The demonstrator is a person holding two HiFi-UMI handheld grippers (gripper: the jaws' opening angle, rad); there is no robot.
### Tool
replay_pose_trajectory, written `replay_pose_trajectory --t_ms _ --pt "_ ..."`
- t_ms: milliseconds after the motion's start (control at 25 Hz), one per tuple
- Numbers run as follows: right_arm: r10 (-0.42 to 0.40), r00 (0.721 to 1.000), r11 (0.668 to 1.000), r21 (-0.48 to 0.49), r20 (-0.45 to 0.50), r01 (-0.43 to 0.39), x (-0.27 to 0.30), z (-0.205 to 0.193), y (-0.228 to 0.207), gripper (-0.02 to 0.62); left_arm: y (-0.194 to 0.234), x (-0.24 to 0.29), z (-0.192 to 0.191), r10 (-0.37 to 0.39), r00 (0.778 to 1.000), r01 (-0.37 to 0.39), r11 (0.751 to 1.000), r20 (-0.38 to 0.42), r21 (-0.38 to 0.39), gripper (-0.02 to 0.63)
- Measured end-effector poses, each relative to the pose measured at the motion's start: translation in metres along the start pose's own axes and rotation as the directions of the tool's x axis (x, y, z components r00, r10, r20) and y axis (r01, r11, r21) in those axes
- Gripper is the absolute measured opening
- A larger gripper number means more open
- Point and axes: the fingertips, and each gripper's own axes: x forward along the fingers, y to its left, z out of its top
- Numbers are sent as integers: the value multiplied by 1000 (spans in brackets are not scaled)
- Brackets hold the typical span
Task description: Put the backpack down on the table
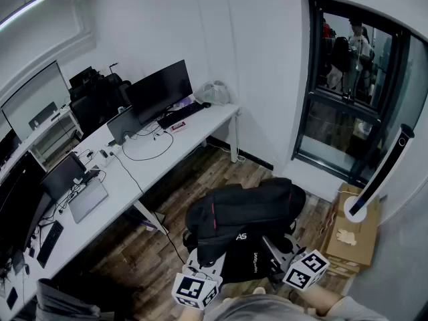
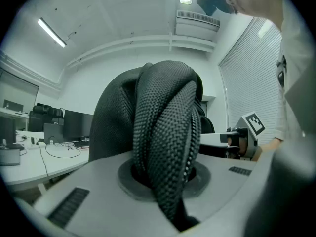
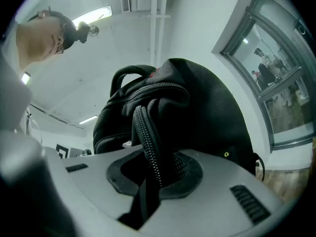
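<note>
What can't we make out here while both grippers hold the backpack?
- Left gripper view: the strap clamped in the left gripper blocks most of the backpack.
- Right gripper view: the backpack's zipped edge, clamped in the right gripper, hides the table.
- Head view: the backpack covers both grippers' jaws; only marker cubes show.
- Head view: small items on the table are too small to name.

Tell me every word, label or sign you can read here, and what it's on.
"AS": white letters on the black backpack.
Small white print below it: too small to read.
Yellowish mark on the backpack, right gripper view: too small to read.
Marker cubes on the left claw and right claw: black-and-white patterns, no words.
Cardboard box: pale print, unreadable.
</note>
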Motion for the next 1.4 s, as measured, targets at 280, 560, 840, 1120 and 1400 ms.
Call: replay_pose_trajectory --t_ms 280,560,840,1120,1400 --pt "-4 1000 1000 -2 -1 4 -8 4 -6 55 -9 6 0 1 1000 -1 1000 -7 -6 35" --pt "0 1000 1000 19 6 0 -11 10 -18 57 -15 18 2 5 1000 -5 1000 -15 2 35" --pt "26 1000 999 34 8 -26 -15 22 -41 57 -23 43 3 19 999 -19 1000 -27 12 35" --pt "55 998 998 13 4 -55 -21 38 -69 57 -36 73 2 37 999 -37 999 -22 11 35" --pt "56 998 998 15 12 -56 -10 49 -90 57 -30 97 6 41 999 -41 999 -15 15 35"
